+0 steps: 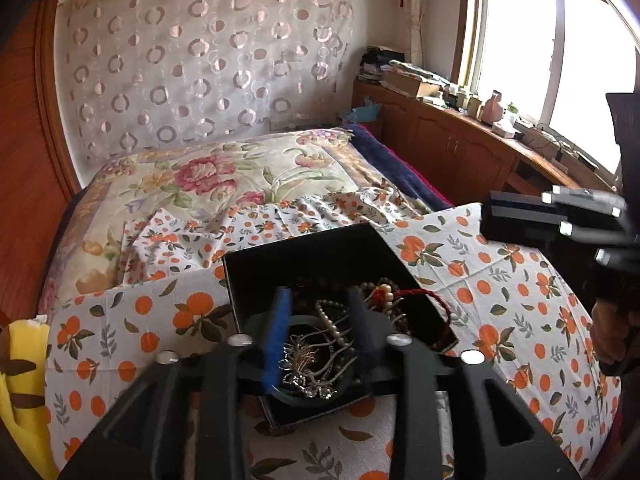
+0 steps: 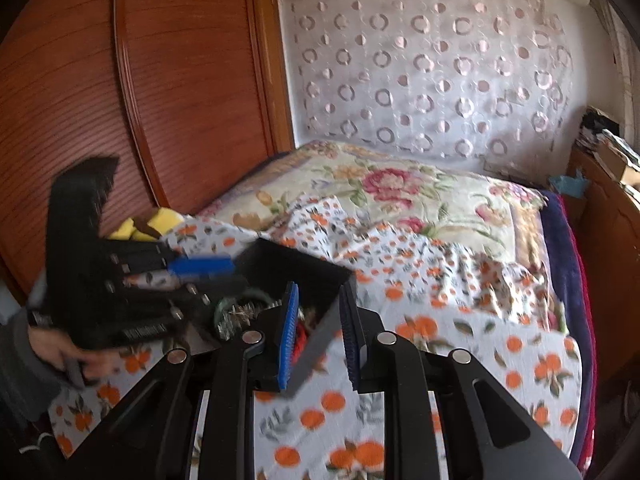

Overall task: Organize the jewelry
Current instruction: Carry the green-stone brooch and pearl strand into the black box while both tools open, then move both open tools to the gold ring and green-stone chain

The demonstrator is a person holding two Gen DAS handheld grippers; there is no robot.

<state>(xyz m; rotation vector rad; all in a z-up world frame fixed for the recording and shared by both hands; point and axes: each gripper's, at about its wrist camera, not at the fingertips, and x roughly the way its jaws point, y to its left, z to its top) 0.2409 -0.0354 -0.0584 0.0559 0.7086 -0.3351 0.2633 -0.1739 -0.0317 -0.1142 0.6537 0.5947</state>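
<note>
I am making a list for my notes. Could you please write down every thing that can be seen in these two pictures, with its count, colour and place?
box: one, black, open, on the orange-print cloth
jewelry: tangled heap, count unclear, silver, pearl, red cord, inside the box
orange-print cloth: one, white with oranges, spread over the bed
floral quilt: one, cream and pink, behind the cloth
patterned curtain: one, white with circles, on the far wall
cabinet: one, brown wood, under the window, cluttered top
yellow item: one, at the cloth's left edge
left gripper: black, blue pads, open over the jewelry
right gripper: black, blue pads, open astride the box wall
hand: one, grey sleeve, holding the left gripper
</note>
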